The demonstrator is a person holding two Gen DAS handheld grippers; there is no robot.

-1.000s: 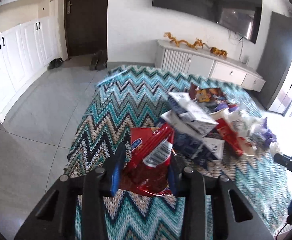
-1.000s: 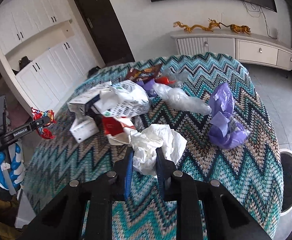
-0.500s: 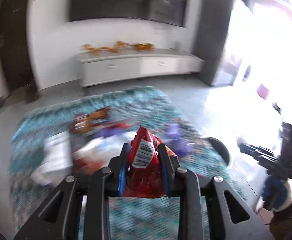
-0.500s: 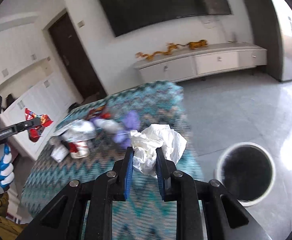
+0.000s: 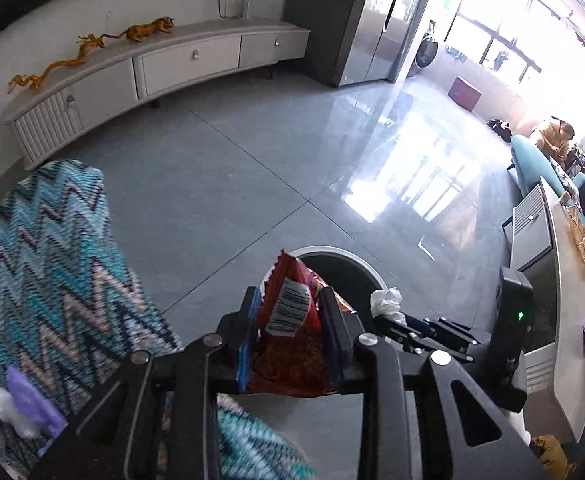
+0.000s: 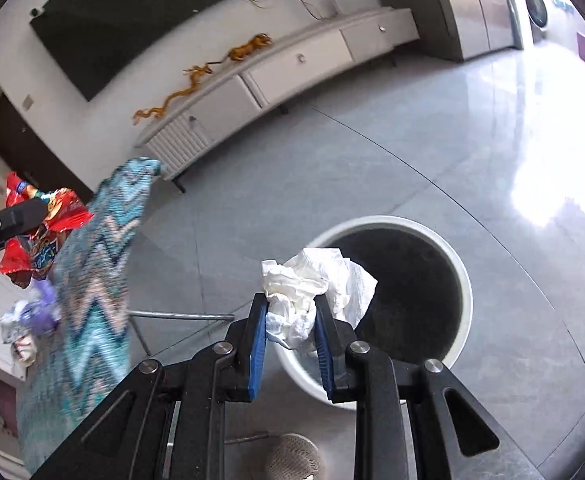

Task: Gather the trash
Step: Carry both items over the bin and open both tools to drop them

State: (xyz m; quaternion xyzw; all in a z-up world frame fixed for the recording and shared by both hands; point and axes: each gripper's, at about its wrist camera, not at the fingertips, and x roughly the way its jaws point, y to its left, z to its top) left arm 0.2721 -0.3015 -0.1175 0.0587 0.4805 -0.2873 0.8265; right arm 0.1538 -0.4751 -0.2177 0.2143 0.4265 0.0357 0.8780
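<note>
Two pieces of trash are being held over the white bin (image 6: 462, 280) for dropping: red snack wrapper (image 5: 292, 344) clamped in left claw (image 5: 290, 340), crumpled tissue (image 6: 312, 292) in right claw (image 6: 290, 336).

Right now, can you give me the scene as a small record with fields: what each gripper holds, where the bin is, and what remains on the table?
left gripper: shut on red foil snack wrapper with barcode
right gripper: shut on crumpled white paper tissue
bin: round white waste bin with dark inside, on the grey tiled floor, open top
tissue position: above the bin's near rim
wrapper position: in front of the bin in the left wrist view
table: teal zigzag knitted cloth, with purple and white trash on it
</note>
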